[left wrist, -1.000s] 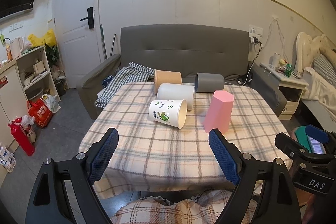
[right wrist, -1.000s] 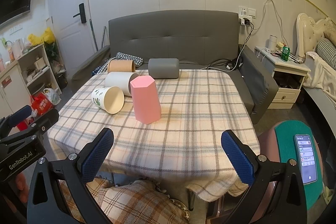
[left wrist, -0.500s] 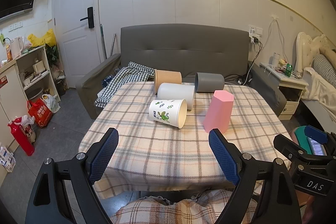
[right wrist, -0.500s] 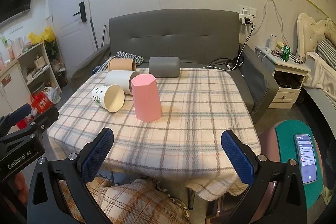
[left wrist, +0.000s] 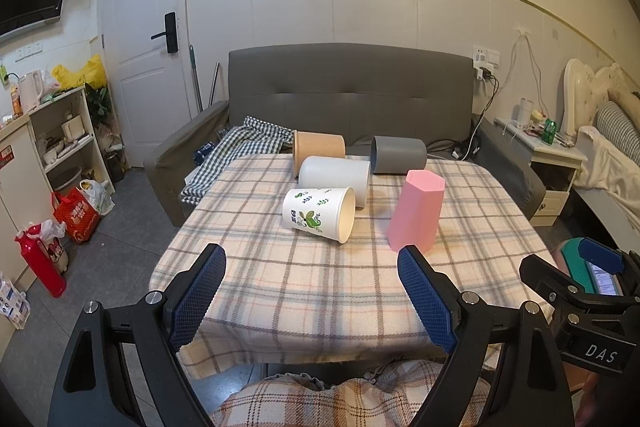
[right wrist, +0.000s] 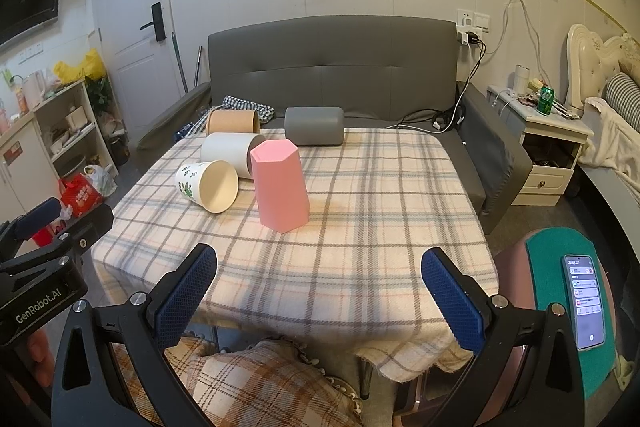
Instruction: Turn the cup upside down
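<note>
Several cups are on a plaid-covered table (left wrist: 304,291). A pink hexagonal cup (left wrist: 417,215) (right wrist: 282,185) stands upside down. A white paper cup with a leaf print (left wrist: 319,213) (right wrist: 207,185), a plain white cup (left wrist: 334,179) (right wrist: 231,153), a tan cup (left wrist: 319,148) (right wrist: 233,122) and a grey cup (left wrist: 398,154) (right wrist: 314,126) lie on their sides. My left gripper (left wrist: 310,301) is open and empty near the table's front edge. My right gripper (right wrist: 318,299) is open and empty, also at the front edge, right of the left one.
A grey sofa (left wrist: 348,95) stands behind the table with a checked cloth (left wrist: 236,151) on it. A shelf unit (left wrist: 60,139) and bags are on the left. A nightstand (right wrist: 548,155) and bed are on the right. A phone (right wrist: 585,301) lies on a green stool at the right.
Both grippers have drifted very slightly; the cups have not moved.
</note>
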Demonstrator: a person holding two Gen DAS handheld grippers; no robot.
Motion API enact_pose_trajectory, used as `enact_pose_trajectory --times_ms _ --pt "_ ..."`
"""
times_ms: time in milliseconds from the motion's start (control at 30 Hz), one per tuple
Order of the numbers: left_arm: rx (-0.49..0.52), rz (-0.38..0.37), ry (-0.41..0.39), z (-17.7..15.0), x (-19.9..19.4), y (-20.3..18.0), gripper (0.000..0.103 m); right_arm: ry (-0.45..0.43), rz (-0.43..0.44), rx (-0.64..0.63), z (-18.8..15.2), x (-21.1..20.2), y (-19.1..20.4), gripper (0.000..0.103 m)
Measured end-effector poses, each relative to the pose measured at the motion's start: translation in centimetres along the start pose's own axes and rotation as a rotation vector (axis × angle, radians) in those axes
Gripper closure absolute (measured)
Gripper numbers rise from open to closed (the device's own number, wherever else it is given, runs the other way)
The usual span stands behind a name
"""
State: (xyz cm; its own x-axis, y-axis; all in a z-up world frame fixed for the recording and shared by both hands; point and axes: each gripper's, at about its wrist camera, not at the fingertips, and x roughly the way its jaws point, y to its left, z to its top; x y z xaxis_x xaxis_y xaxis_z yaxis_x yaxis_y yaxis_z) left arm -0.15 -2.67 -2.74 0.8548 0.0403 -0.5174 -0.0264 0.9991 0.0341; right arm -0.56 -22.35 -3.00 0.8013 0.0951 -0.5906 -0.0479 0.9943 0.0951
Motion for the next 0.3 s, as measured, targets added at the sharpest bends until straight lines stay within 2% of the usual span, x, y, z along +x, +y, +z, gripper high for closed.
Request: enact_pose_trajectory --times_ms 300 --pt "0.01 -0.008 -0.005 -0.3 0.01 -0.25 0.012 0.005 0.0 -0.003 -0.12 0.07 0.11 0.0"
